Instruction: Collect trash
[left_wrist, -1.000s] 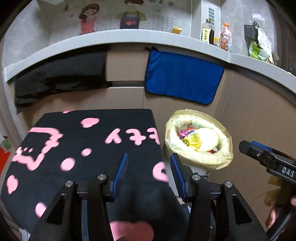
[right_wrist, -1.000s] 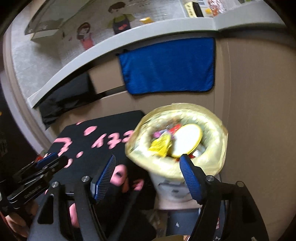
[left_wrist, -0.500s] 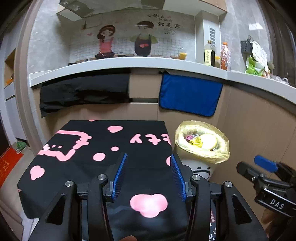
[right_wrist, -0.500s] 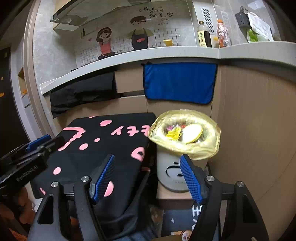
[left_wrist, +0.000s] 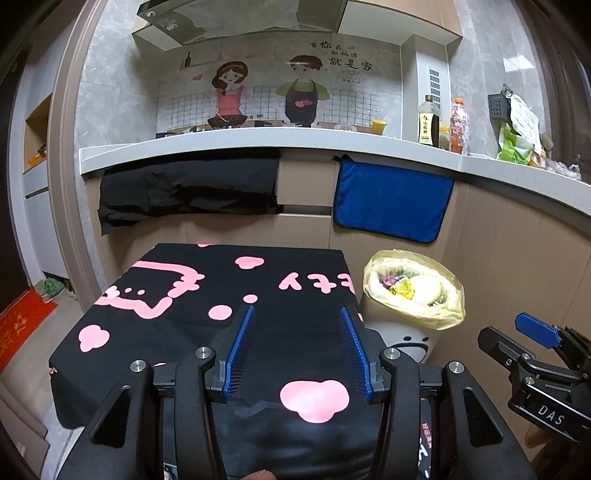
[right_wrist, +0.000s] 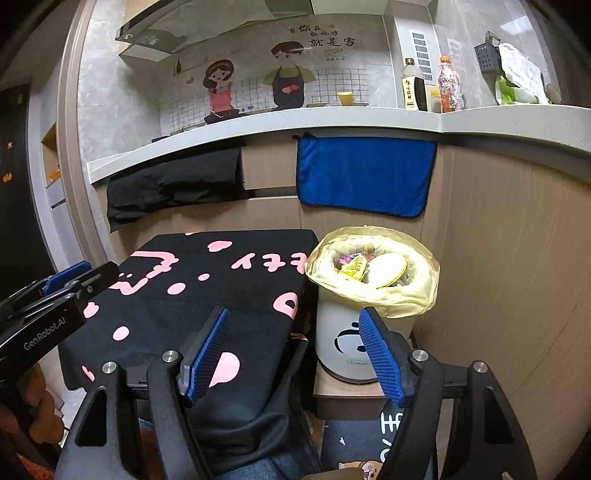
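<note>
A white trash bin (right_wrist: 347, 347) lined with a yellow bag (right_wrist: 417, 295) stands right of the table, and it also shows in the left wrist view (left_wrist: 406, 341). Wrappers and a round pale lid (right_wrist: 386, 267) lie inside it. My left gripper (left_wrist: 297, 347) is open and empty above the near edge of the black table cloth (left_wrist: 221, 280). My right gripper (right_wrist: 297, 354) is open and empty, held back from the bin between table and bin. Each gripper shows at the edge of the other's view.
The table wears a black cloth with pink shapes (right_wrist: 229, 288). Behind it a counter (left_wrist: 258, 142) carries bottles (left_wrist: 428, 122) and bags; a blue towel (left_wrist: 391, 201) and black cloth (left_wrist: 188, 192) hang from it. Beige panels close the right side.
Both grippers have pulled back and up from the bin and table. The bin now looks smaller and farther. Both stay open and empty.
</note>
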